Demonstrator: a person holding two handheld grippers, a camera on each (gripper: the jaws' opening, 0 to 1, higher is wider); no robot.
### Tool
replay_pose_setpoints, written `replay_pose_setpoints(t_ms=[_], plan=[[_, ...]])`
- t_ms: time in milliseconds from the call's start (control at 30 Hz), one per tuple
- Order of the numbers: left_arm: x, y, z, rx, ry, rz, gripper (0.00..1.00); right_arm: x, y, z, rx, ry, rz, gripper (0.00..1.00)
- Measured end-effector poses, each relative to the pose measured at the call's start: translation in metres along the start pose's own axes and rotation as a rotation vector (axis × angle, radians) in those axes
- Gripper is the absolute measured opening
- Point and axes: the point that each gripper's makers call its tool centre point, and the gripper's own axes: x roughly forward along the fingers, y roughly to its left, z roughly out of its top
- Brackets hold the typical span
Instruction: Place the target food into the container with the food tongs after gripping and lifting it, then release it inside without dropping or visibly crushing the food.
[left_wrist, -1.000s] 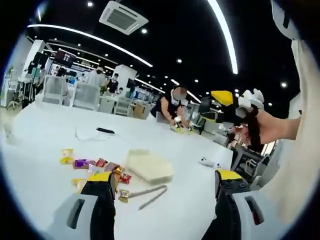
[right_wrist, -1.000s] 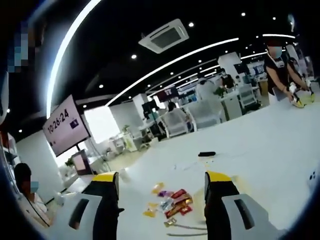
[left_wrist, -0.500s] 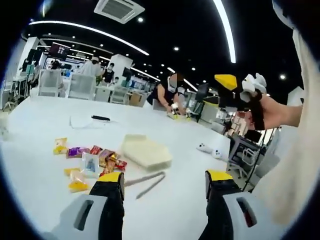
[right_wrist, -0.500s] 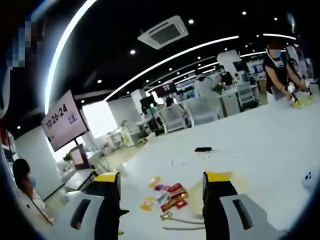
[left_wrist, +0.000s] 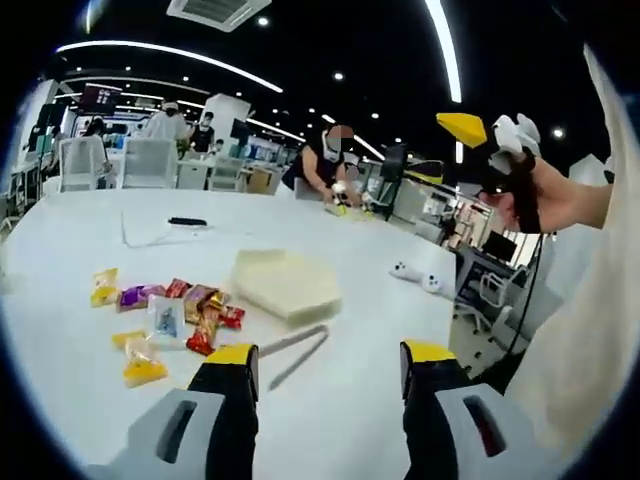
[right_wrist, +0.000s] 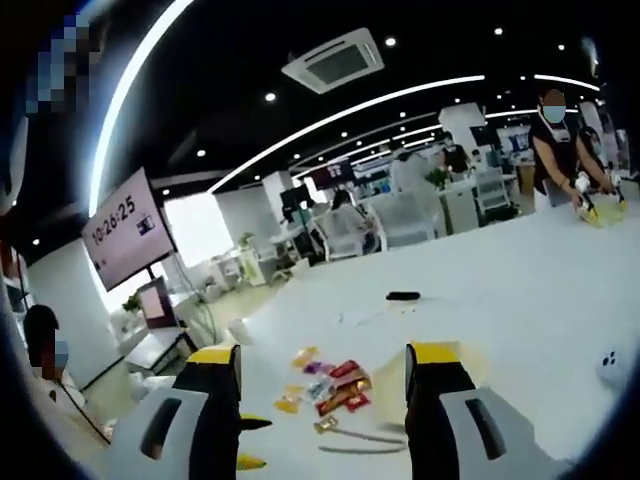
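Note:
Several wrapped snacks (left_wrist: 170, 312) lie scattered on the white table (left_wrist: 70, 250), left of a pale yellow hexagonal container (left_wrist: 285, 283). Metal food tongs (left_wrist: 296, 352) rest on the table just in front of the container, untouched. My left gripper (left_wrist: 332, 356) hovers open above the table's near edge, its yellow-tipped jaws wide apart with nothing between them. A hand holds my right gripper (left_wrist: 450, 150) high at the upper right, away from the table. In the right gripper view my right gripper (right_wrist: 322, 356) is open and empty, with the snacks (right_wrist: 330, 385) and tongs (right_wrist: 355, 437) far below.
A black flat object (left_wrist: 187, 221) and a thin cable lie farther back on the table. A small white device (left_wrist: 415, 277) sits near the right edge. A person works at the table's far end (left_wrist: 325, 175). Chairs, desks and a wall screen (right_wrist: 125, 228) surround it.
The left gripper view has swung, so the snacks, container and tongs now sit more to the left and nearer. The things on the table have not moved. Both grippers stay open.

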Motion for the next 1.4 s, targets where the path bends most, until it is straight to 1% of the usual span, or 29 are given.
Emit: replay_pose_setpoints(t_ms=[33, 67, 100, 167, 267, 333, 400, 433, 467, 500, 567, 633, 700, 733, 767, 800, 833, 867, 933, 1067, 1133, 1300, 1400], plan=[[0.0, 0.0, -0.001, -0.001, 0.003, 0.0, 0.56, -0.001, 0.0, 0.0, -0.002, 0.001, 0.0, 0.67], [0.001, 0.002, -0.001, -0.01, 0.003, 0.001, 0.56, -0.002, 0.0, 0.003, -0.046, 0.0, -0.002, 0.67], [0.001, 0.002, -0.002, -0.013, 0.003, 0.003, 0.55, -0.001, 0.0, 0.005, -0.066, -0.003, -0.002, 0.67], [0.002, 0.006, -0.006, -0.029, 0.015, 0.015, 0.55, -0.001, 0.0, 0.007, -0.087, -0.006, 0.008, 0.68], [0.005, 0.009, -0.009, -0.042, 0.023, 0.029, 0.55, 0.001, -0.003, 0.006, -0.109, 0.004, 0.02, 0.68], [0.007, 0.01, -0.009, -0.045, 0.024, 0.038, 0.55, 0.001, -0.005, 0.006, -0.165, 0.017, 0.026, 0.69], [0.012, 0.011, -0.01, -0.05, 0.031, 0.052, 0.54, -0.001, -0.006, 0.006, -0.247, 0.033, 0.038, 0.69], [0.014, 0.012, -0.013, -0.04, 0.047, 0.067, 0.52, -0.001, -0.006, 0.006, -0.26, 0.035, 0.04, 0.69], [0.017, 0.013, -0.017, -0.019, 0.069, 0.081, 0.49, -0.002, -0.006, 0.006, -0.302, 0.039, 0.047, 0.69], [0.02, 0.013, -0.019, -0.021, 0.074, 0.083, 0.48, -0.002, -0.005, 0.006, -0.318, 0.042, 0.057, 0.69], [0.026, 0.012, -0.021, -0.035, 0.077, 0.083, 0.48, -0.002, -0.001, 0.003, -0.331, 0.059, 0.084, 0.69], [0.032, 0.009, -0.023, -0.042, 0.084, 0.082, 0.46, -0.003, -0.001, 0.002, -0.34, 0.062, 0.094, 0.69], [0.038, 0.007, -0.032, -0.042, 0.126, 0.083, 0.35, -0.004, -0.005, 0.001, -0.32, 0.064, 0.098, 0.69], [0.04, 0.006, -0.033, -0.026, 0.133, 0.077, 0.32, -0.005, -0.007, 0.001, -0.315, 0.065, 0.095, 0.69], [0.043, 0.006, -0.035, -0.014, 0.141, 0.08, 0.31, -0.006, -0.009, 0.001, -0.31, 0.068, 0.093, 0.69], [0.044, 0.007, -0.036, -0.012, 0.145, 0.083, 0.32, -0.007, -0.01, 0.001, -0.306, 0.07, 0.094, 0.69], [0.046, 0.01, -0.039, -0.001, 0.161, 0.103, 0.33, -0.008, -0.011, 0.001, -0.305, 0.071, 0.095, 0.69], [0.048, 0.013, -0.04, 0.011, 0.162, 0.111, 0.34, -0.01, -0.013, 0.002, -0.305, 0.071, 0.095, 0.69], [0.05, 0.017, -0.043, 0.017, 0.176, 0.114, 0.33, -0.011, -0.016, 0.001, -0.313, 0.079, 0.089, 0.69], [0.051, 0.024, -0.049, 0.023, 0.207, 0.114, 0.31, -0.012, -0.024, 0.0, -0.303, 0.087, 0.068, 0.69], [0.05, 0.027, -0.052, 0.03, 0.222, 0.121, 0.3, -0.011, -0.024, 0.0, -0.3, 0.087, 0.065, 0.69], [0.046, 0.035, -0.052, 0.043, 0.236, 0.148, 0.23, -0.008, -0.021, -0.002, -0.296, 0.091, 0.07, 0.69], [0.049, 0.037, -0.054, 0.053, 0.262, 0.153, 0.22, -0.008, -0.021, -0.004, -0.29, 0.096, 0.068, 0.68]])
